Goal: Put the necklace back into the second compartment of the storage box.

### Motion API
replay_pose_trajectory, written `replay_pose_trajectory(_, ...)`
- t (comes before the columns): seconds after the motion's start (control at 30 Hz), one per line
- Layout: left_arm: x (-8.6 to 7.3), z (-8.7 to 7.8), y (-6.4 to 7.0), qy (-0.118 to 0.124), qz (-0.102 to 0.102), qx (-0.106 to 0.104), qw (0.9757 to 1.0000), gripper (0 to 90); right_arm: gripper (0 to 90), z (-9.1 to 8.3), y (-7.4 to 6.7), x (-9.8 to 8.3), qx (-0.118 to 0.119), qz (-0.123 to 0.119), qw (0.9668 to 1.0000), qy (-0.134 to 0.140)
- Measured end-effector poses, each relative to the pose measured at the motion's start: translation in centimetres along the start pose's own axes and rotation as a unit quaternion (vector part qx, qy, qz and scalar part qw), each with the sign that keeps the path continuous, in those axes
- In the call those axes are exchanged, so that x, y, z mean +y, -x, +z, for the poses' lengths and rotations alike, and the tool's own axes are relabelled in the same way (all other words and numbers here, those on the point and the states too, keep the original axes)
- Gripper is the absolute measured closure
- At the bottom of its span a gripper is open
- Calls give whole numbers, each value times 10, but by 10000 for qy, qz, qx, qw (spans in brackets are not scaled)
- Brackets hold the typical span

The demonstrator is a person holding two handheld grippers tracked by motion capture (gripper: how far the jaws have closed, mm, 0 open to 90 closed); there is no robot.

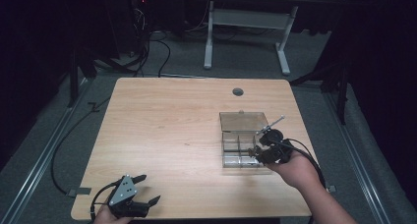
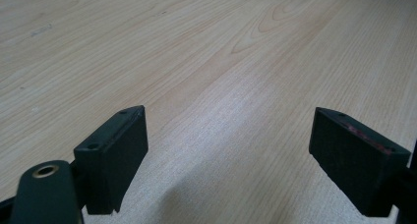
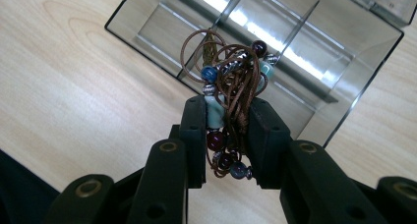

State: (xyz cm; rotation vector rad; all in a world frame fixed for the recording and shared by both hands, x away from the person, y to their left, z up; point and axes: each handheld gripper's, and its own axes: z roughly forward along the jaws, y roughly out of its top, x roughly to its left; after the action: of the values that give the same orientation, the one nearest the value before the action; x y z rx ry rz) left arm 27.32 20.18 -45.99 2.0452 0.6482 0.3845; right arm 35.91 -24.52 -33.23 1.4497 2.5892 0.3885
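A clear plastic box (image 1: 239,146) with inner dividers and a raised lid (image 1: 243,121) stands on the right half of the wooden table (image 1: 167,130). My right gripper (image 1: 256,151) hovers at the box's near right corner, shut on a bundle of brown cord strung with beads (image 3: 231,94), coloured blue, dark red and pale green. In the right gripper view the bundle hangs above the box (image 3: 275,52) and its compartments. My left gripper (image 1: 146,189) rests near the table's front left edge, open, with bare wood between its fingers (image 2: 115,153).
A round cable hole (image 1: 238,92) sits at the table's far edge. Beyond the table stands a white desk frame (image 1: 246,25), and cables (image 1: 147,42) lie on the grey floor. A black cable (image 1: 64,140) runs down the left side.
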Motion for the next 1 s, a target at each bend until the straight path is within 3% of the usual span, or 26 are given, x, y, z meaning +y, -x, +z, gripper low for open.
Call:
replay_pose_trajectory(0.53, 0, -1, 0, 15, -21, -22, 10000, 152, 718, 14, 12, 25, 40, 36, 10000, 51)
replay_pose_trajectory(1.0, 0, -1, 0, 39, 0, -41, 10000, 153, 718, 35, 22, 46, 22, 101, 9999, -133)
